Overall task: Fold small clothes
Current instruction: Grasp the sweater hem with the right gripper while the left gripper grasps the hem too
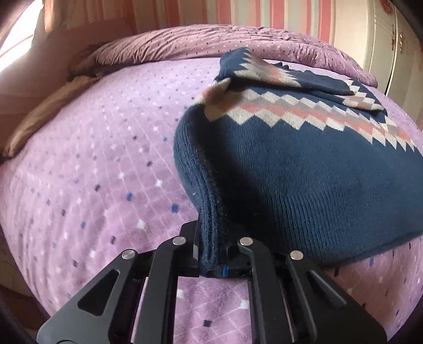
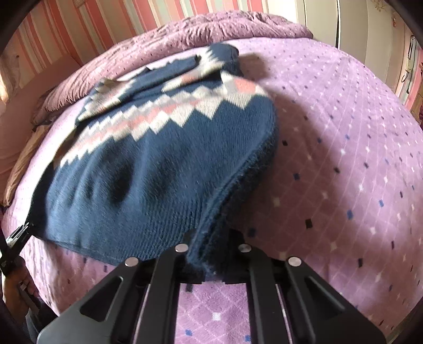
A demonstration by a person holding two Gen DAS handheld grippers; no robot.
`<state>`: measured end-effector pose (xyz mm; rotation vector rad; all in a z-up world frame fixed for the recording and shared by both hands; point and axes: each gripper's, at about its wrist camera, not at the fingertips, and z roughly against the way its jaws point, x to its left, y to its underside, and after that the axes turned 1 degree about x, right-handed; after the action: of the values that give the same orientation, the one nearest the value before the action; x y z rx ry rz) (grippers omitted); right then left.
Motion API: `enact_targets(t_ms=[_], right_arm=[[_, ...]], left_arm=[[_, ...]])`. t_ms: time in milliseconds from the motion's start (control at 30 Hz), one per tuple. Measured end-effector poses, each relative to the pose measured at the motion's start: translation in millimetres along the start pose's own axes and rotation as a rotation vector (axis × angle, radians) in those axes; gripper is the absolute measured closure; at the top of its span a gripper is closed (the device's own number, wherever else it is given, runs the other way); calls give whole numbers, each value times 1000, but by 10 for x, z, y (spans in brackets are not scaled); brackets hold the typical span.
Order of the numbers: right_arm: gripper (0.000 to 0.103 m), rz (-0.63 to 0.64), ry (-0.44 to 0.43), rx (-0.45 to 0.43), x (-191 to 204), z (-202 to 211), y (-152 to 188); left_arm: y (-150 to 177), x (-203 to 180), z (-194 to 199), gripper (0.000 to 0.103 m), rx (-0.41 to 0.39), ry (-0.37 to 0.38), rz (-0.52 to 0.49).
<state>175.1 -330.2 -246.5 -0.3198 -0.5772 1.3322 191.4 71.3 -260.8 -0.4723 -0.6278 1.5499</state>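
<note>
A navy knitted sweater with a white, pink and grey zigzag band lies on the purple bed, its sleeves folded over its far part. My left gripper is shut on the sweater's near left hem corner and lifts it a little. My right gripper is shut on the near right hem corner of the same sweater. The left gripper also shows at the left edge of the right wrist view, clamped on the hem.
The bed has a purple dotted blanket. A rumpled mauve duvet lies along the far side. A tan pillow is at the left. A striped wall stands behind, and white cupboard doors at the right.
</note>
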Motion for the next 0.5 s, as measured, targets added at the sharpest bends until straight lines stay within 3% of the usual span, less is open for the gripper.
enact_targets(t_ms=[200, 500], right_arm=[[96, 8, -25, -51, 52, 216, -313], [96, 8, -25, -131, 165, 346, -1075]], left_arm=[[-349, 127, 211, 95, -44, -10, 39], [-1262, -50, 276, 95, -139, -52, 36]])
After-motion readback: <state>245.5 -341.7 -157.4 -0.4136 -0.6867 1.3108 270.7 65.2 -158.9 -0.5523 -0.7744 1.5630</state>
